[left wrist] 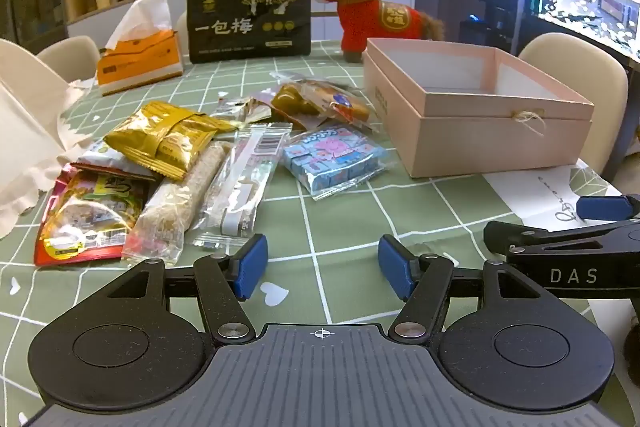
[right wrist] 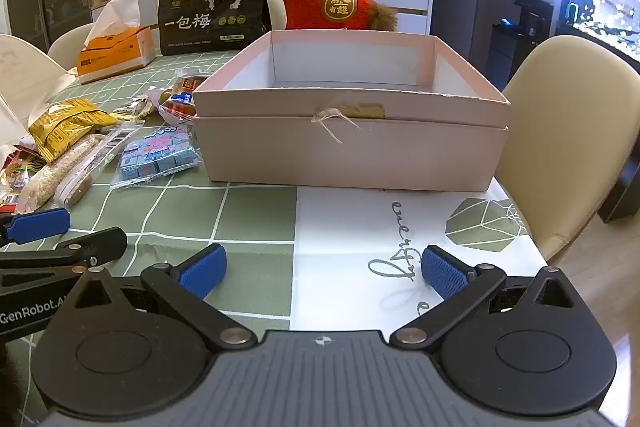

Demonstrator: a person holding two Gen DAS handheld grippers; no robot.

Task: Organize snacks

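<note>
The task looks not started: the pink box (right wrist: 352, 147) seems empty (its floor is partly hidden), the snacks (left wrist: 192, 163) lie on the table beside it. Left gripper (left wrist: 322, 265) and right gripper (right wrist: 324, 273) stand wide apart, holding nothing.

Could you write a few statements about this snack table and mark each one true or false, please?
1. The pink box is empty. True.
2. The left gripper holds the blue candy pack. False: its jaws are open and empty; the pack lies on the table.
3. The snacks lie left of the box. True.
4. The tissue box sits inside the pink box. False: it stands on the tablecloth, far left.
5. The right gripper is shut. False: it is open.
</note>
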